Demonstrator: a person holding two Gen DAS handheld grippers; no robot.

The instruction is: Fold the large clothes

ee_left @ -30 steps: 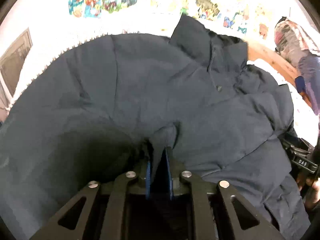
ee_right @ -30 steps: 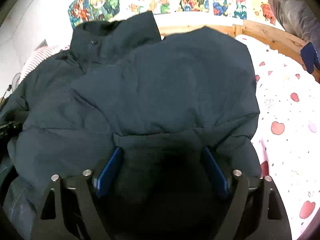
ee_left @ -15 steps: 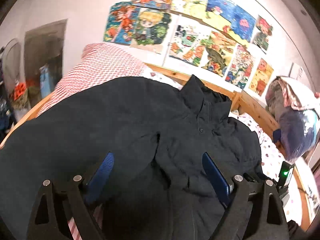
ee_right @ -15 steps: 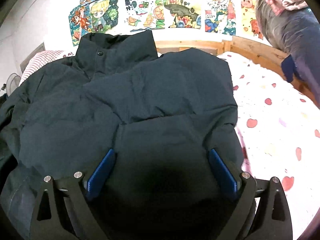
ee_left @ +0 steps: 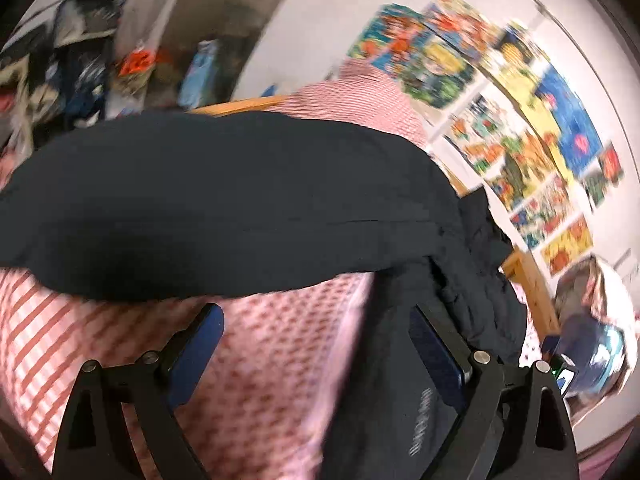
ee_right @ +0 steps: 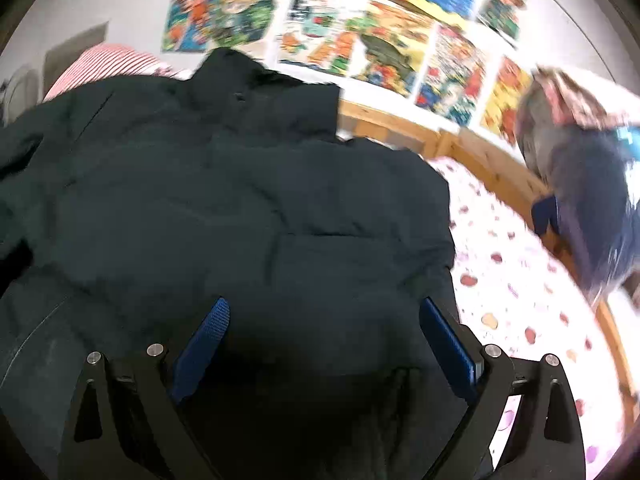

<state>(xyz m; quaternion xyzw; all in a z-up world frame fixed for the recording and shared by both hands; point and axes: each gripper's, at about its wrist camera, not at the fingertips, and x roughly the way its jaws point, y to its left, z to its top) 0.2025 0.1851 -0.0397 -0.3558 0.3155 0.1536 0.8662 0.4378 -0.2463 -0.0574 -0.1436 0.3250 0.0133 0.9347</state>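
Posters (ee_right: 360,40) line the wall behind the bed (ee_right: 520,300). We find the dark padded jacket (ee_right: 240,208) lying across its middle. Left claw (ee_left: 316,344), clamped on fabric a second ago, now gapes empty; right claw (ee_right: 324,340) likewise wide, empty. Fold released.

dark navy padded jacket (ee_right: 248,216) | lies spread, fills left and centre of right wrist frame | collar at upper centre, standing up | surface rumpled, quilted seams | in left wrist frame a sleeve-like fold (ee_left: 224,208) crosses the middle
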